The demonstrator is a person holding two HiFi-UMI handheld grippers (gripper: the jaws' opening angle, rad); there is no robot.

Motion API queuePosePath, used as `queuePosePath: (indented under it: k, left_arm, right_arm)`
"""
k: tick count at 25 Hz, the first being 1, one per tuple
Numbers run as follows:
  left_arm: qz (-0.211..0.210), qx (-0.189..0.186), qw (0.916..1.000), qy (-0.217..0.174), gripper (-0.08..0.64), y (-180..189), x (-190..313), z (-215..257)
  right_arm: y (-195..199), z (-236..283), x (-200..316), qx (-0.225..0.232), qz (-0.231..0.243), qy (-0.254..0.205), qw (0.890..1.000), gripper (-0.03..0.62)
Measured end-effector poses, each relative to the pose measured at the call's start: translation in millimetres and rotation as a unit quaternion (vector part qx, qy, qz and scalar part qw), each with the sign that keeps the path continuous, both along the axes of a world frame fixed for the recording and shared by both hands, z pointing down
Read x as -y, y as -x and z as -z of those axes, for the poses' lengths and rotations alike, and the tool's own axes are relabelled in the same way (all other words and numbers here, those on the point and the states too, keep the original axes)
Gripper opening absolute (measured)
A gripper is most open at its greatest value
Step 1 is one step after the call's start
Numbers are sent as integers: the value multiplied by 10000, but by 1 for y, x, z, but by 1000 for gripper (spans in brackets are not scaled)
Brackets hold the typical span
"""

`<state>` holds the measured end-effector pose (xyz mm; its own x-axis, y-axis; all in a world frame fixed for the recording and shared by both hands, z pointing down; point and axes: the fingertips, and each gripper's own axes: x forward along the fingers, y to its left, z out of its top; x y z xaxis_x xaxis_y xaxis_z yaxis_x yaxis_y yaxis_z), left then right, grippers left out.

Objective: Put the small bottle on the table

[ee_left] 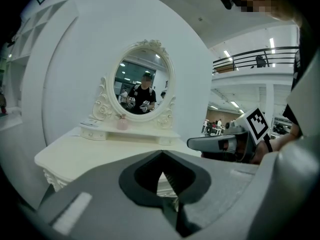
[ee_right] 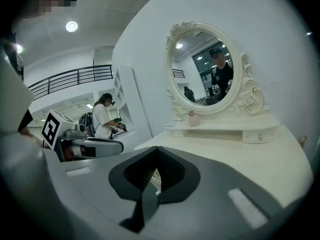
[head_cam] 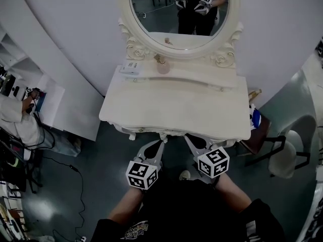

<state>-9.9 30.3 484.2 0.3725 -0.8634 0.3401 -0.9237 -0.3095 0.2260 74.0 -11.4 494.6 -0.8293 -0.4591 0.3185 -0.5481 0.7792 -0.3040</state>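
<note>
Small pink bottle [head_cam: 163, 66] stands upright on the raised shelf [head_cam: 202, 77] under the oval mirror [head_cam: 179, 9], well apart from both grippers; the lower tabletop [head_cam: 176, 110] of the cream dressing table is bare; cannot tell whether the shelf counts as "the table". Left gripper [head_cam: 160, 144] and right gripper [head_cam: 190, 141] hang side by side just off the table's front edge, each with jaws closed together and nothing between them. Risks, as a guess: bottle looks narrow-based and smooth, so a closed or off-centre jaw could nudge it over or roll it along the shelf; the shelf is shallow and sits tight against the mirror frame, so a gripper coming in high could strike the frame or the glass; a flat white box [head_cam: 130, 68] lies near the bottle's left and could get swept off; a loose pinch could drop the bottle onto the hard top. Surface: glossy painted wood, carved edge, slippery-looking. Room: curved white wall behind, grey-green floor [head_cam: 96, 150] with a cable [head_cam: 75, 178], a chair [head_cam: 285, 158] at right, a person [head_cam: 15, 120] at a bench at left.
</note>
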Motion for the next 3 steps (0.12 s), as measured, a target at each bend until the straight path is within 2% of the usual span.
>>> queuePosePath:
  k: [3]
  left_arm:
    - [-30,-4,10000,2,0,-3,3,-1]
  right_arm:
    - [-1,0,3,10,-12,-2,10000,28]
